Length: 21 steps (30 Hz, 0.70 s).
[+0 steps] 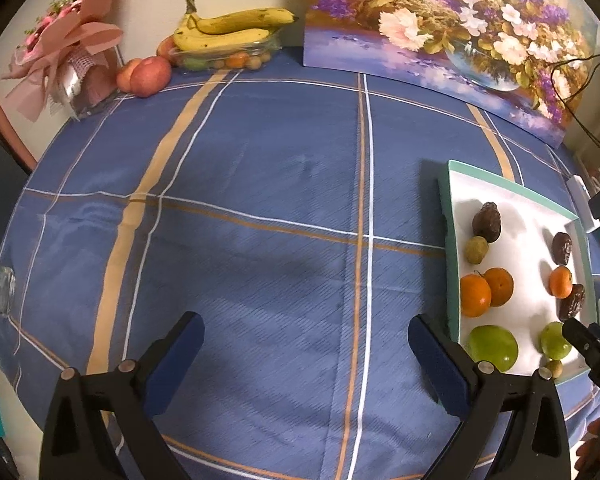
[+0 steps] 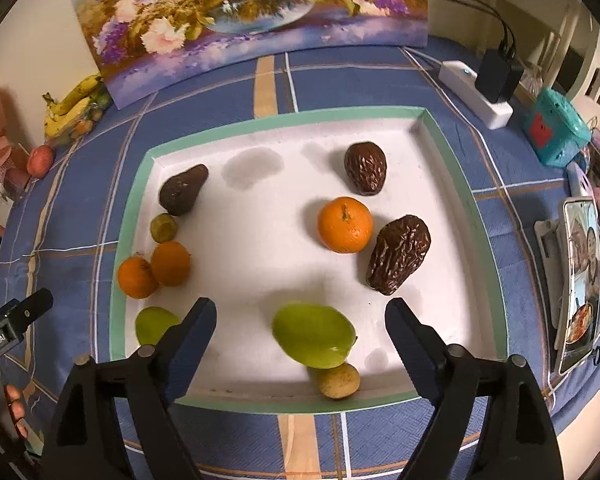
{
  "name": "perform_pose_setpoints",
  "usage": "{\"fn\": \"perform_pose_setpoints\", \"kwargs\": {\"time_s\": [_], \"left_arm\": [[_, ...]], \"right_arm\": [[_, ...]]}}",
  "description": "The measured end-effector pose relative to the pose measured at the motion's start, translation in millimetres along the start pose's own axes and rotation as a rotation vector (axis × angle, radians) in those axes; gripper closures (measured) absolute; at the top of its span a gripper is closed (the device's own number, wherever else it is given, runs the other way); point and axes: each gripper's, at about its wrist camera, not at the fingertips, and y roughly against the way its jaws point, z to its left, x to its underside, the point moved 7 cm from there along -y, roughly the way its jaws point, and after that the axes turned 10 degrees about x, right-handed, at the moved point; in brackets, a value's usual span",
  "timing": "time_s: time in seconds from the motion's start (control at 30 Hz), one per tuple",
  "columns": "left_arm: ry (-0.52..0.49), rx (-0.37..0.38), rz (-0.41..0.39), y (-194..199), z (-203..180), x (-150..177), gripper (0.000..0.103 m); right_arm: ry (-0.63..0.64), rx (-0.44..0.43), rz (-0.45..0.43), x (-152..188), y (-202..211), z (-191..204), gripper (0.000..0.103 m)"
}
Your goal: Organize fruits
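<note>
- Left wrist view: the left gripper (image 1: 305,344) is hanging over bare blue plaid worktop (image 1: 260,200) with its jaws spread wide and nothing between them.
- At 3 o'clock, the white tray (image 1: 512,208) with a green rim is holding the fruit: a dark fruit and a small olive-green one along its left side, then two oranges (image 1: 486,290) touching each other, then a green fruit at 4 o'clock.
- At 11 o'clock, bananas (image 1: 236,26) are lying across a clear container of small fruit, with a peach (image 1: 150,76) just beside it and a pink bouquet at 10 o'clock.
- Right wrist view: the right gripper (image 2: 300,334) is hovering at the tray's near edge, jaws open and empty, flanking a large green fruit (image 2: 314,334) at 6 o'clock without touching it.
- A small yellow fruit (image 2: 338,380) is sitting against the near rim, touching the green one.
- A lone orange (image 2: 345,225) is lying near centre, just beside a wrinkled brown fruit (image 2: 398,254) at 3 o'clock; another brown one is resting at 1 o'clock.
- Sorting appears partly done: like fruits are gathering along the left side at 9 o'clock, while the right-hand pieces look ungrouped, and the fruit by the wall is sitting outside the tray.
</note>
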Motion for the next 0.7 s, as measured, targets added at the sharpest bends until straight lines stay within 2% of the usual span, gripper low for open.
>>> {"fn": "perform_pose_setpoints", "kwargs": {"time_s": [0.13, 0.4, 0.53, 0.7], "left_arm": [[-0.014, -0.039, -0.009, 8, 5, 6, 0.000], [-0.049, -0.102, -0.078, 34, 11, 12, 0.000], [-0.066, -0.097, -0.092, 41, 9, 18, 0.000], [-0.081, -0.197, -0.088, 48, 11, 26, 0.000]], "right_arm": [[0.026, 0.022, -0.028, 3, 12, 2, 0.016], [0.034, 0.029, -0.076, 8, 30, 11, 0.016], [0.041, 0.034, -0.108, 15, 43, 14, 0.016], [0.056, 0.029, -0.138, 25, 54, 19, 0.016]]}}
